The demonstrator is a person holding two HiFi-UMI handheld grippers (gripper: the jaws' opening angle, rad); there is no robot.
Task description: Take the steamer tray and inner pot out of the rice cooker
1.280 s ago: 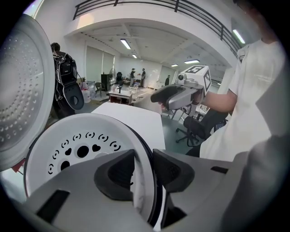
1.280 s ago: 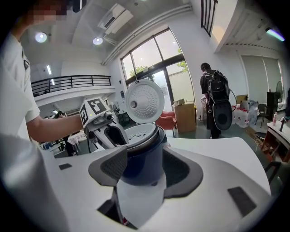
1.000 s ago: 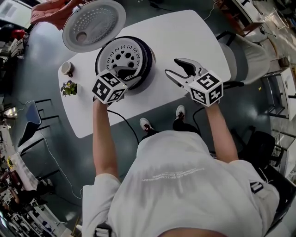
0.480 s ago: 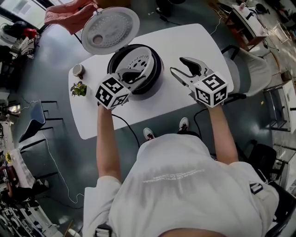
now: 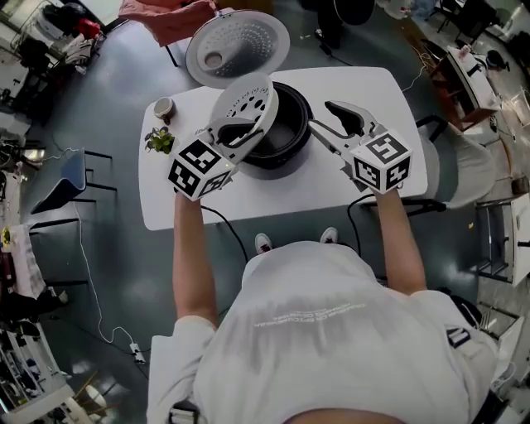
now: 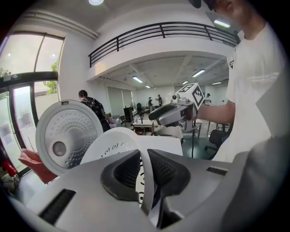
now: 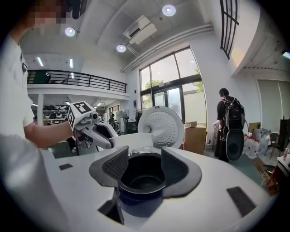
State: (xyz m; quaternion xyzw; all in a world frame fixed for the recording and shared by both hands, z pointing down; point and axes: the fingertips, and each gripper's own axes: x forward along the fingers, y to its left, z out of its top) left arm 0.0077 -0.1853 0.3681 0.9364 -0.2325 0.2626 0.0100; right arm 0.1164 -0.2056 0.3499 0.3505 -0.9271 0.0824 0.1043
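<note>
Nearest me, my left gripper (image 5: 238, 134) is clamped on the near rim of the steamer tray (image 5: 247, 99). Its jaws have just been closing, and in the left gripper view (image 6: 145, 158) the thin white rim stands edge-on between the two ribbed pads, which are drawn in to a narrow gap with the rim pinched in it. The tray (image 6: 113, 145) is tilted, its far edge raised. It is up out of the rice cooker (image 5: 291, 156) and hangs over the cooker's left side, with its holes facing me.

My right gripper (image 5: 318, 114) sits just beside the cooker's right side, above the tabletop (image 5: 315, 186). Its jaws are spread wide and the pads press on nothing. In the right gripper view (image 7: 145, 158) the dark inner pot (image 7: 144, 174) shows through the gap beyond the fingertips. I can't tell from either view whether the tips touch the cooker.

The inner pot (image 5: 286, 132) is seated in the cooker body, its dark hollow uncovered on the right where the tray does not overlap it.

Left of the cooker, a small potted plant (image 5: 159, 141) and a cup (image 5: 164, 108) stand near the tabletop's left edge.

Past the cooker its round lid (image 5: 238, 45) stands open, dimpled inner face toward me. Farther still, a reddish cloth (image 5: 166, 12) lies beyond the tabletop.
</note>
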